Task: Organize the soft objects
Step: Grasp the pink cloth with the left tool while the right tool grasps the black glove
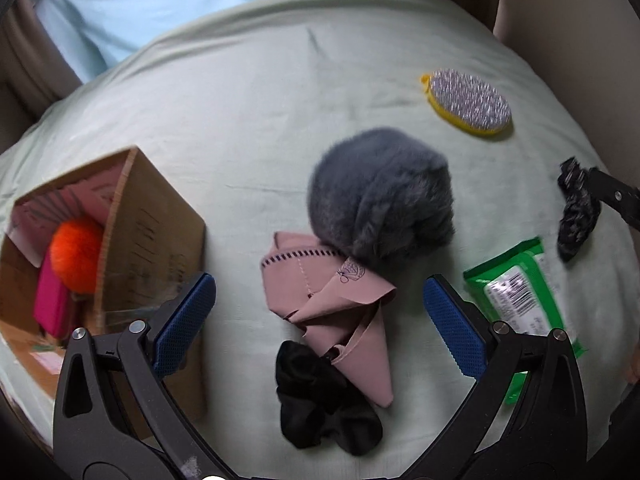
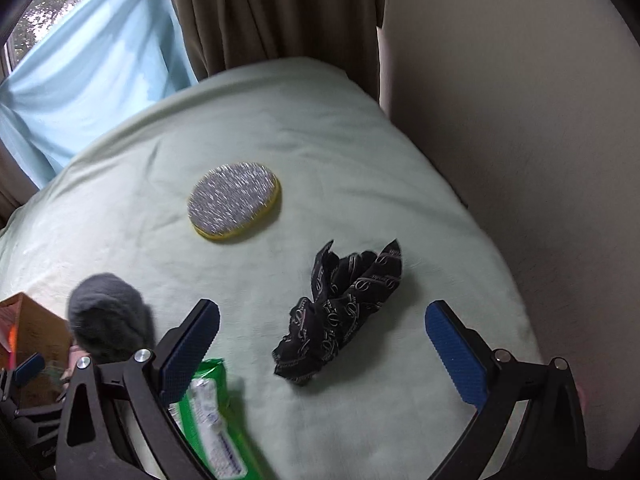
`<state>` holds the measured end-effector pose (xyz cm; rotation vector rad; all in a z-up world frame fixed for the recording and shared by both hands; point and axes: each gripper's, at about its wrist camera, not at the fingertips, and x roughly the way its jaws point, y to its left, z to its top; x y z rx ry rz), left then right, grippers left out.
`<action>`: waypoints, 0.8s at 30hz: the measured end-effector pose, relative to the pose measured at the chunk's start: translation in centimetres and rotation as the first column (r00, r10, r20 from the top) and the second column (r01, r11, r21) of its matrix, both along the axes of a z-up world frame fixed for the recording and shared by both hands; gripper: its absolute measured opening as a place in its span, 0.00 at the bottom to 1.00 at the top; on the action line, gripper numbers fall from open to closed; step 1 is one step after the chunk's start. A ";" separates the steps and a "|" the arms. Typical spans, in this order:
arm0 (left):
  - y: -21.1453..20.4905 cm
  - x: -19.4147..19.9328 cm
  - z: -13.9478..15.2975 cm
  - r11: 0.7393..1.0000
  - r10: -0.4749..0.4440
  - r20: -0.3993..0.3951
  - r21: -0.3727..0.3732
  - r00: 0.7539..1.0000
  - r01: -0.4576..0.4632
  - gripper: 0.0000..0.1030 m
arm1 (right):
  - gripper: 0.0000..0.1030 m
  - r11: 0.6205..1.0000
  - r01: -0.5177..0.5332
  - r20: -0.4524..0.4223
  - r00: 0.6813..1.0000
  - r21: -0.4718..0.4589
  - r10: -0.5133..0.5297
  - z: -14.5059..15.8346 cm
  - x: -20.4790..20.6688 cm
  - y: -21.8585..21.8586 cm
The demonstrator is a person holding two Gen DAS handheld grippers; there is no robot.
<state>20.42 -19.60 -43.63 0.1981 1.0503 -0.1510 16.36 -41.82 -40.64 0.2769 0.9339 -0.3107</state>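
Pale green bedding covers the whole work surface, with brown curtains and a light blue cloth hanging behind it. Far left stands an open cardboard box holding an orange pompom and something bright pink. Just right of the box, the left gripper hovers with its blue-padded jaws spread wide and nothing between them but air; beneath it lie a dusty-pink folded cloth and, touching its near end, a black scrunchie. A grey furry ball rests on the far edge of the pink cloth. Next along is a green wipes packet, and well beyond it a yellow-rimmed oval scrubber with a silvery top. Furthest right, the right gripper is likewise wide open and empty, poised over a black patterned scrunchie lying on the sheet, apart from the scrubber.
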 end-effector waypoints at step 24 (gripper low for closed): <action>0.5 2.3 -4.3 0.997 0.062 -0.121 -0.039 0.991 -0.067 0.48 | 0.56 0.994 0.081 -0.101 0.991 -0.072 -0.089 -5.1 3.2 -0.7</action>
